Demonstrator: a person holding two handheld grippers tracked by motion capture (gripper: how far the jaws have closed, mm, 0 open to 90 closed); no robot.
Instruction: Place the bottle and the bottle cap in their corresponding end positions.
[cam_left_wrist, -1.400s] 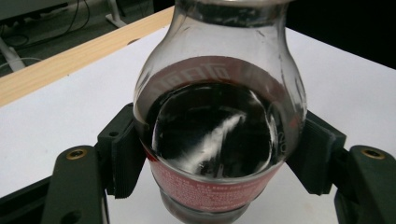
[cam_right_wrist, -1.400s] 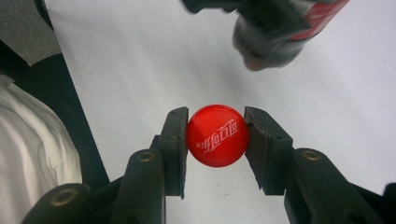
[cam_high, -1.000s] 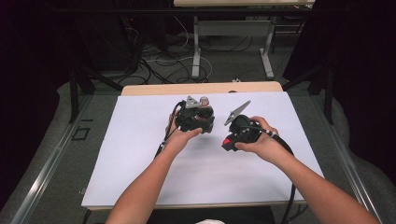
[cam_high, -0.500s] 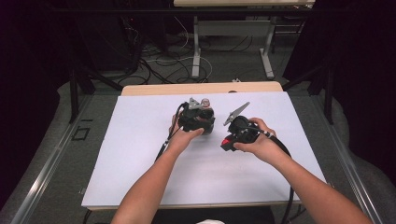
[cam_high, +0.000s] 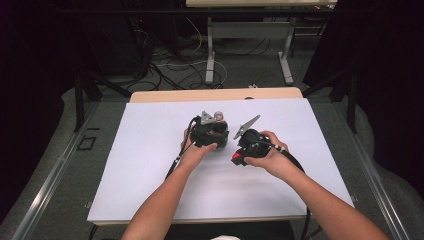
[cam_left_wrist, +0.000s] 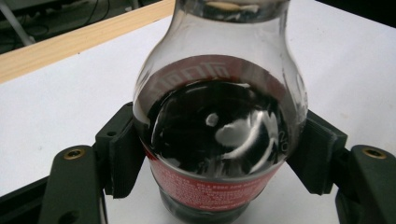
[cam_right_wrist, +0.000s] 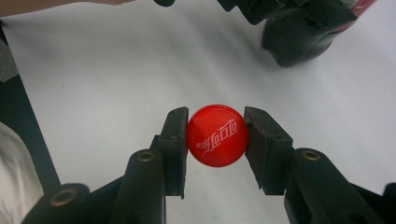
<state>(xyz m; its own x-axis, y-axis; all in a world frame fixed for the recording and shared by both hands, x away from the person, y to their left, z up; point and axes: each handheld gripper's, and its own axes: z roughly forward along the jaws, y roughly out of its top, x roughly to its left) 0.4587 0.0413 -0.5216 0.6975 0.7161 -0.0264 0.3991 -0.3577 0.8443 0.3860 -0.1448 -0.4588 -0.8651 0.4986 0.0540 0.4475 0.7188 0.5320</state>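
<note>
A clear cola bottle (cam_left_wrist: 219, 130) with dark liquid and a red label stands upright between the pads of my left gripper (cam_left_wrist: 222, 156), which is shut on its lower body. In the high view the left gripper (cam_high: 216, 125) is near the middle of the white table top (cam_high: 150, 150), and the bottle's neck (cam_high: 218, 116) rises above it. A red screw cap (cam_right_wrist: 216, 135) with white lettering is pinched by its sides in my right gripper (cam_right_wrist: 216, 140), just over the table. In the high view the right gripper (cam_high: 238, 157) sits close beside the left one, with the cap (cam_high: 236, 160) at its tip. The right gripper view shows the bottle's dark base (cam_right_wrist: 299, 44).
The white sheet covers the table, with a wooden edge (cam_high: 215, 94) at the far side. Beyond it the floor holds cables (cam_high: 170, 60) and the legs of another table (cam_high: 210, 50). Both forearms come in from the bottom, and a black cable (cam_high: 176, 162) trails from the left gripper.
Both hands have sunk a little toward the table, still gripping the bottle and the cap. The two grippers stay close together.
</note>
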